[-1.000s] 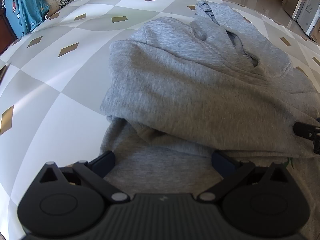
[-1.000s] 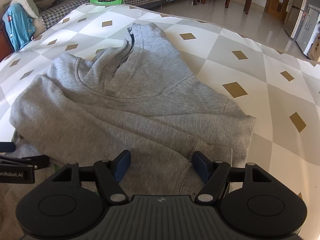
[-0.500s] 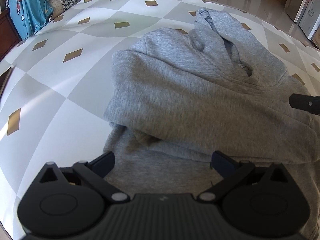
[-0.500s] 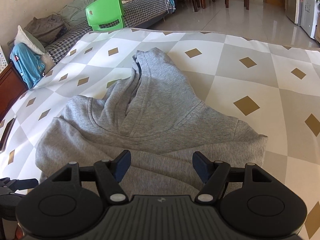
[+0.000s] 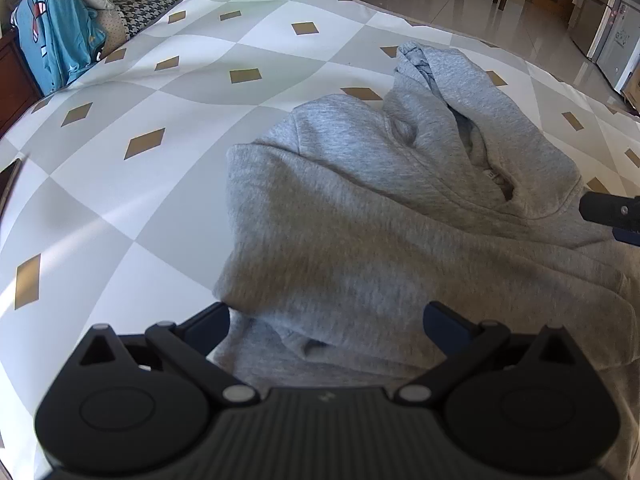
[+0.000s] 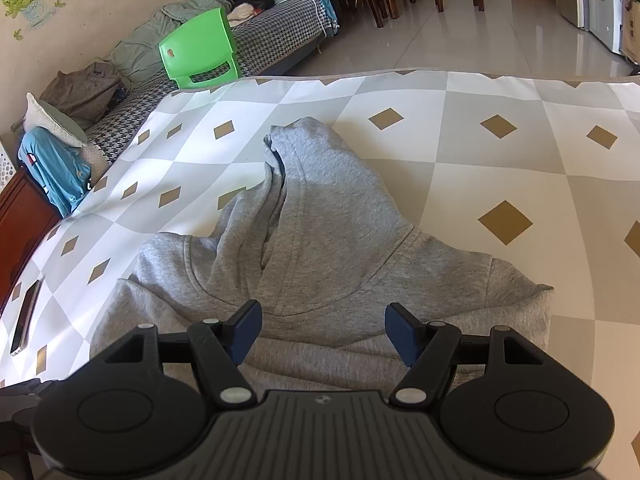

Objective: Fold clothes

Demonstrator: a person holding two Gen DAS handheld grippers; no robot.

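On the diamond-patterned cloth [image 6: 500, 152] lies a fleecy grey hoodie [image 6: 332, 248] — hood rumpled.

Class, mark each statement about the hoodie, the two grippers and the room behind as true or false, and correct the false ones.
1. The grey hoodie lies on a diamond-patterned cloth. True.
2. The right gripper is clamped on the hood. False: its jaws stand open, holding nothing.
3. The left gripper is open. True.
4. The chair beyond the cloth is red. False: it is green.
5. A phone lies near the cloth's left edge. True.
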